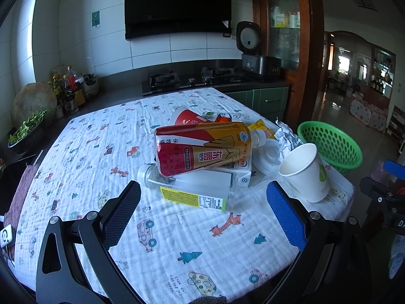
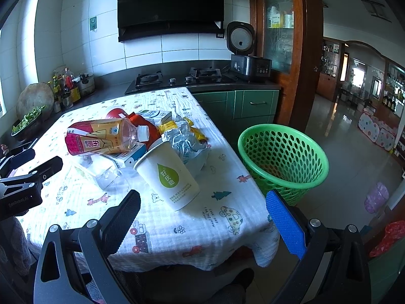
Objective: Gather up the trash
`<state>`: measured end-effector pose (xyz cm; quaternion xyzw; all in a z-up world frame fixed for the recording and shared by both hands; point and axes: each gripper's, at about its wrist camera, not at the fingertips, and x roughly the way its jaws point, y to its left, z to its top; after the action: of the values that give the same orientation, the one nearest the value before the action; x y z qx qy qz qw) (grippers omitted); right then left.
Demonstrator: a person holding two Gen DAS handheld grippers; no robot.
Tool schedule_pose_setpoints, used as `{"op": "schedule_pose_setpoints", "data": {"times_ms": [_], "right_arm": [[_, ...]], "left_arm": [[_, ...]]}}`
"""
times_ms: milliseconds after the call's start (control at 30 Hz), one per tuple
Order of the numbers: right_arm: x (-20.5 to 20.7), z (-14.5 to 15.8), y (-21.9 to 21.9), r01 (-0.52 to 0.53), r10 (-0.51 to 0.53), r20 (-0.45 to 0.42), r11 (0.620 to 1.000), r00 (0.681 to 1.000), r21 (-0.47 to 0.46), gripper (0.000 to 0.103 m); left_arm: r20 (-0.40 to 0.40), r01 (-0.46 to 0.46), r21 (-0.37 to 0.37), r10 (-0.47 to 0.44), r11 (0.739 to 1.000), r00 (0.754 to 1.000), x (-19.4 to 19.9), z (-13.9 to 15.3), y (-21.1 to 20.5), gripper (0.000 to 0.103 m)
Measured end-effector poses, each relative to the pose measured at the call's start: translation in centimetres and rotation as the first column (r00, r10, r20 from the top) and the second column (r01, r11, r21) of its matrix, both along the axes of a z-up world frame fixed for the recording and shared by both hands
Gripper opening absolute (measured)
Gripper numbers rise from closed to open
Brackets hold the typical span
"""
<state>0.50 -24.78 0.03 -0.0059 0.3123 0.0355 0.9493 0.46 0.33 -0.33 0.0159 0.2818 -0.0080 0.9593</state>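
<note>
Two grippers (image 1: 203,206) (image 2: 202,212) agape; paper cup (image 2: 168,174) tilted, perforated plastic basket (image 2: 283,157).

Green perforated basket (image 2: 283,157), animal-print tablecloth (image 2: 192,217)

A wide stretch of bare white animal-print cloth (image 1: 177,240) is lying open along the near edge of the table, giving both wide-open grippers free passage toward the pile. The amber-and-red labelled plastic bottle (image 1: 202,147) is lying across a white carton (image 1: 243,174) and a clear empty bottle (image 1: 187,187), blocking any low approach from the front. The tipped white paper cup (image 2: 168,174) is leaning against crumpled silver foil (image 2: 182,136), closing the right side of the heap. The green perforated plastic basket (image 2: 281,157) is standing beyond the table's right edge, its mouth open and unobstructed; it seems just clear of the cloth.
</note>
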Motion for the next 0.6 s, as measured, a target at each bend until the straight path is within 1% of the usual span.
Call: {"op": "schedule_pose_setpoints", "data": {"times_ms": [600], "right_arm": [[0.22,-0.24,0.08,-0.007,0.007,-0.006,1.0,1.0,-0.003,0.096]], "left_arm": [[-0.005,-0.014,-0.006,0.014,1.0,1.0,0.33,0.11,0.39,0.098]]}}
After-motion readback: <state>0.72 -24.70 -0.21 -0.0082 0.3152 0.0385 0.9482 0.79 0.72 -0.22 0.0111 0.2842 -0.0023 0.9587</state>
